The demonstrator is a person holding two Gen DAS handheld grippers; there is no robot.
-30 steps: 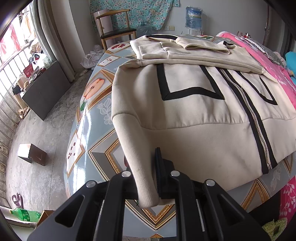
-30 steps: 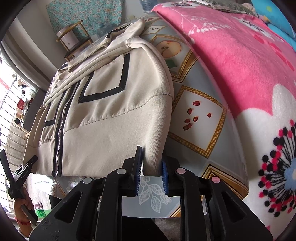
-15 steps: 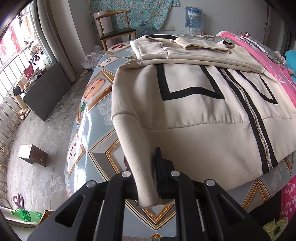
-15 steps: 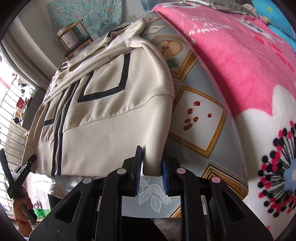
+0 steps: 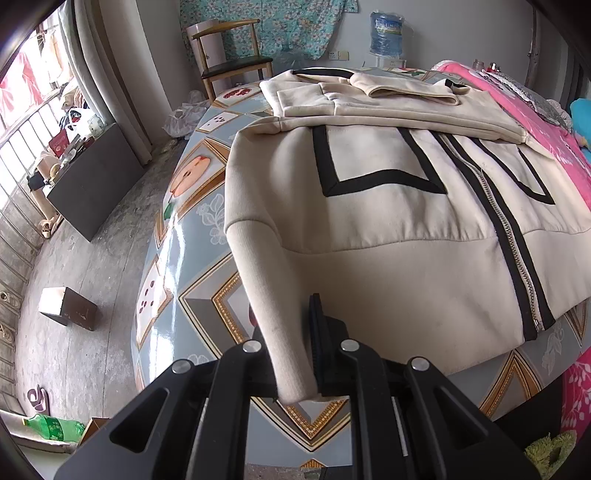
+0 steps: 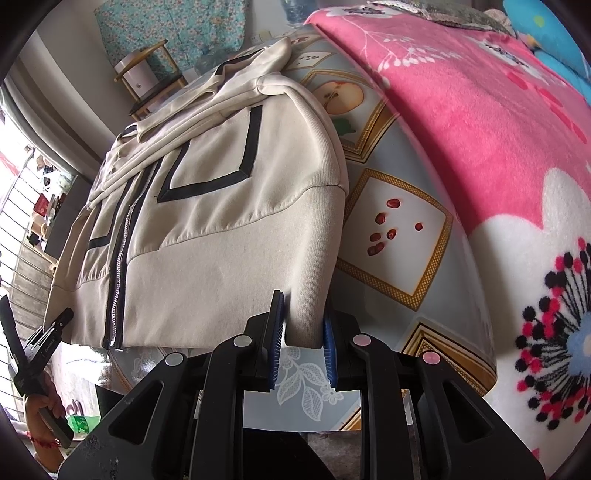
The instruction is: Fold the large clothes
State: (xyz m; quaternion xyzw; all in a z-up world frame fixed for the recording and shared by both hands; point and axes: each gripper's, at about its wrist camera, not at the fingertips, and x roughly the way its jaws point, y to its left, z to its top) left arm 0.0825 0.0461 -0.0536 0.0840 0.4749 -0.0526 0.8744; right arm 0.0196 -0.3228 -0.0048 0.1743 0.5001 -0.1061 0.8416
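The left gripper, black plastic with two fingers, pinches the near left corner of the ribbed hem of a cream zip-front jacket with black trim. The right gripper, black with blue ribbed pads, is clamped on the near right hem corner of the same garment. Both corners hang over the near edge of the table.

The jacket lies front-up on a table covered with a glossy blue-grey cloth printed with fruit panels in gold frames. The metal zip is closed along the centre, with black angular stripes on either side. At the far end, both sleeves are folded across the chest (stacked one over the other).

To the right of the table lies a pink fleece blanket with white and dark flower motifs. Beyond the table stand a wooden chair with a dark seat and a blue water-cooler bottle. On the left floor rest a small brown box and a green plastic bottle, lying on its side.

The gripper bodies hide the hem corners below the pads. In the right wrist view, the person's hand is cut off at the frame edge.
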